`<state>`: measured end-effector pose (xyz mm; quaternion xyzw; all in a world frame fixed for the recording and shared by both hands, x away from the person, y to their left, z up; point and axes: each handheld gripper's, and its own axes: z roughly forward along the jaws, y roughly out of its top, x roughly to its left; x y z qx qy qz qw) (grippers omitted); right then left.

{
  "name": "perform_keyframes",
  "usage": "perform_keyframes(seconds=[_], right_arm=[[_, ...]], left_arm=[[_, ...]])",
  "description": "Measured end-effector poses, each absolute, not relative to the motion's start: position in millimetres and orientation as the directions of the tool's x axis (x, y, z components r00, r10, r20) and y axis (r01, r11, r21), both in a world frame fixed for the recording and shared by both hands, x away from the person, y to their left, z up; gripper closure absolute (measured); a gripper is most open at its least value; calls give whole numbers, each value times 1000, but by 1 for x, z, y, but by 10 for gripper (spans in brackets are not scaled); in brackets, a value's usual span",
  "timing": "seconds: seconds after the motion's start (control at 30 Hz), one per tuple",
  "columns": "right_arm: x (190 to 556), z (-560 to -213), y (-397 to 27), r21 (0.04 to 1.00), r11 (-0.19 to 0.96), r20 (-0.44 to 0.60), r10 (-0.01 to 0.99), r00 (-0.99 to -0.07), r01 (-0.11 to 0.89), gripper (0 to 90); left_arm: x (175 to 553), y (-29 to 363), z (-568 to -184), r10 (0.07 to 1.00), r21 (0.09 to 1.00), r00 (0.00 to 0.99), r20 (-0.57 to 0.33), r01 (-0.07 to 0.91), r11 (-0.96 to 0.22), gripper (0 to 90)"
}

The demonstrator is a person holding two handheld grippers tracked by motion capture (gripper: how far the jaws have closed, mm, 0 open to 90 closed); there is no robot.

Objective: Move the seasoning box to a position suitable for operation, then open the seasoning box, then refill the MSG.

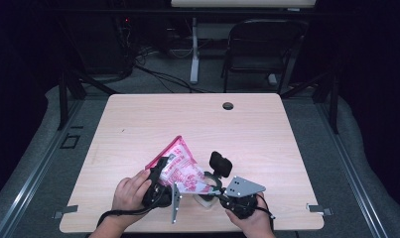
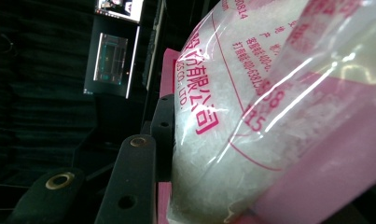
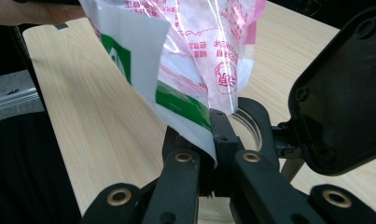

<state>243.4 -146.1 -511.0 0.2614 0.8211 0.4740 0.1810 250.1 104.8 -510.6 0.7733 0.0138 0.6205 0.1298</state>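
Bag: a clear plastic bag (image 1: 180,166) with pink edges and pink print, filled with white grains, held up over the near middle of the tabletop (image 1: 197,124) between the two grippers; it tilts, its pink top corner pointing up and away from the person.
Bag in the left gripper view: the bag (image 2: 269,116) bulges beside one black jaw, pink print facing the camera.
Bag in the right gripper view: a white and green corner of the bag (image 3: 176,88) runs down into the jaws.
Left gripper: the left gripper (image 1: 160,171) is clamped on the side of the bag, its jaws partly apart around the bulging pack, with a hand (image 1: 130,191) around its body.
Right gripper: the right gripper (image 3: 213,140) has its jaws pressed together on the bag's lower corner; in the high view the gripper (image 1: 212,188) sits at the near right, held by the other hand (image 1: 252,218).
Jar: a clear round rim (image 3: 248,123) shows just behind the right gripper's jaws, under the bag's corner; what it belongs to I cannot tell for sure.
Background: a dark chair (image 1: 259,47) stands beyond the far edge of the tabletop.
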Motion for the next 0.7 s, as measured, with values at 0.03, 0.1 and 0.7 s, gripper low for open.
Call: perform_keyframes(seconds=[0.03, 0.1, 0.7], right_arm=[[243, -511, -147, 874, 409, -46, 606, -794, 261, 900], [244, -512, -148, 874, 406, -42, 609, -792, 266, 900], [246, -513, -151, 872, 406, -42, 618, -785, 273, 900]], left_arm=[[250, 104, -510, 179, 214, 223, 958, -146, -966, 676], [251, 103, -510, 172, 209, 221, 960, -155, -966, 676], [255, 97, -502, 164, 201, 208, 964, -171, -964, 678]])
